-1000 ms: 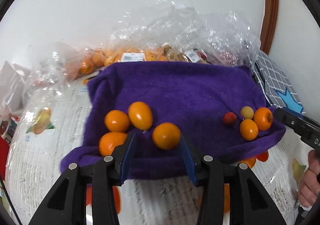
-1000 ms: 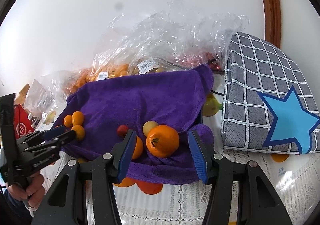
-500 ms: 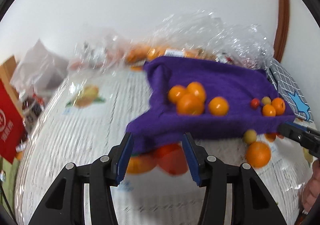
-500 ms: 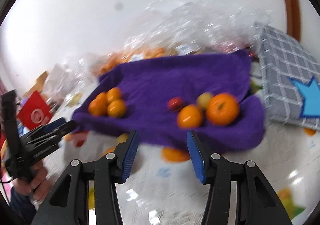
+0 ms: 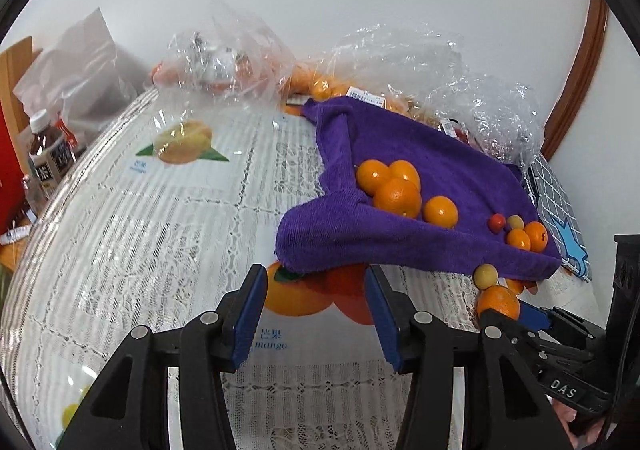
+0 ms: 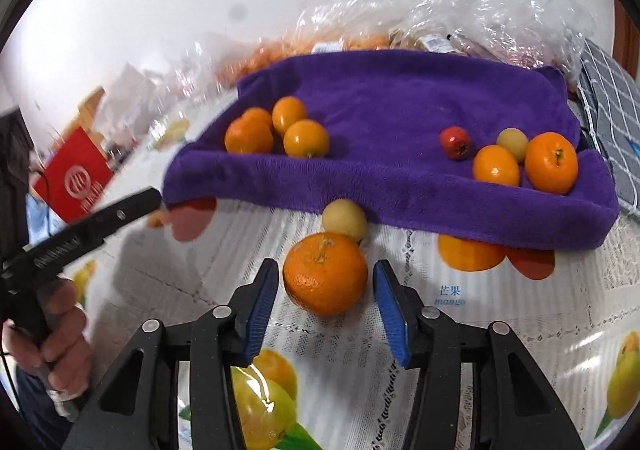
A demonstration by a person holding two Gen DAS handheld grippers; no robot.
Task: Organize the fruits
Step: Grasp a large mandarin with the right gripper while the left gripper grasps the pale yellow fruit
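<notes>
A white wall backs a table under a lace-patterned cloth [image 5: 168,218] printed with fruit pictures (the word "mango" shows). Crinkled clear plastic bags [image 5: 404,58] pile at the far edge. A purple towel [image 6: 400,98] carries two clusters of small oranges and a red fruit [image 6: 455,142]. Only the left wrist view shows a bottle [image 5: 48,154]; the right wrist view alone shows a red box [image 6: 74,180]. A mandarin [image 6: 325,273] lies on the cloth before the towel, a yellow fruit [image 6: 345,219] touching it behind. The right gripper [image 6: 326,308] is closing, the mandarin between its pads, not yet touched. The left gripper [image 5: 316,314] is partly open and empty.
</notes>
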